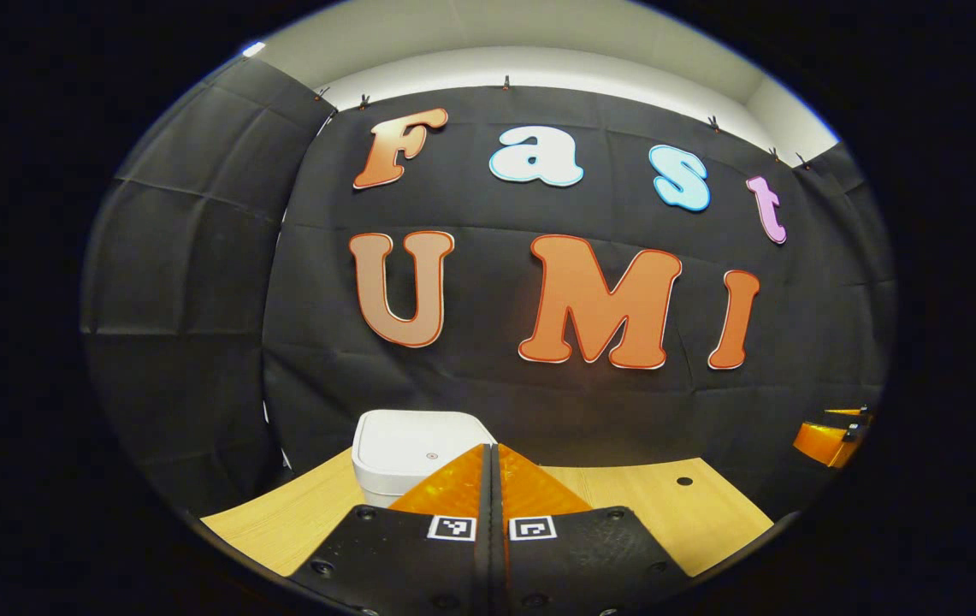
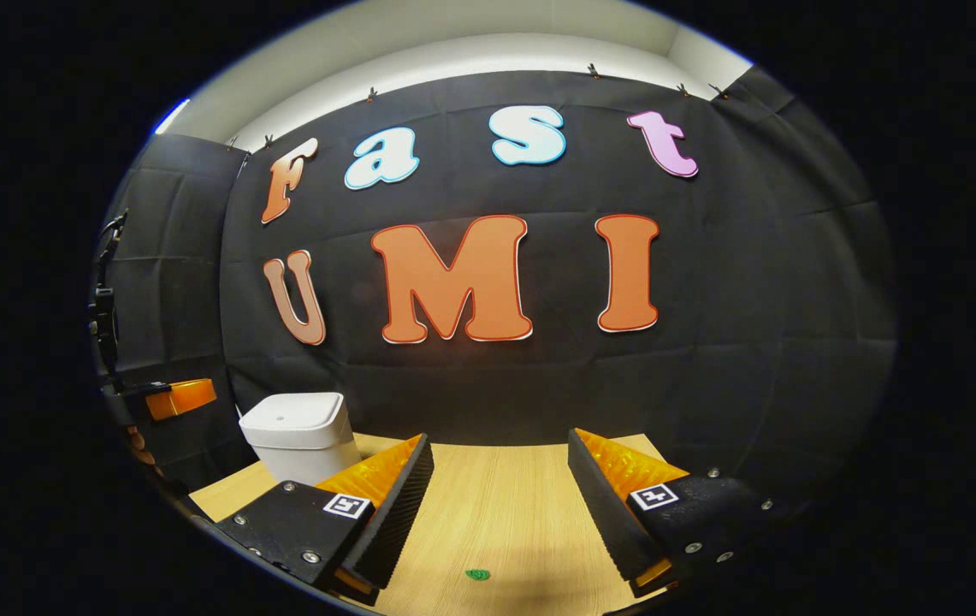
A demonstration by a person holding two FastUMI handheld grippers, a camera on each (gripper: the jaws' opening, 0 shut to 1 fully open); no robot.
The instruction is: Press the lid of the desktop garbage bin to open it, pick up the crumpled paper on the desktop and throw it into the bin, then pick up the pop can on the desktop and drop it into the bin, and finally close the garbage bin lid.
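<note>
Lid (image 1: 419, 436) down on white bin (image 2: 299, 441), left gripper (image 1: 492, 458) fingers together, right gripper (image 2: 500, 449) fingers apart above desktop (image 2: 496, 505).

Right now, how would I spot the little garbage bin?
Look along the wooden desktop toward the black back wall. Near its far left corner stands the garbage bin, a small white rounded box with its lid shut, the one white thing there.
</note>
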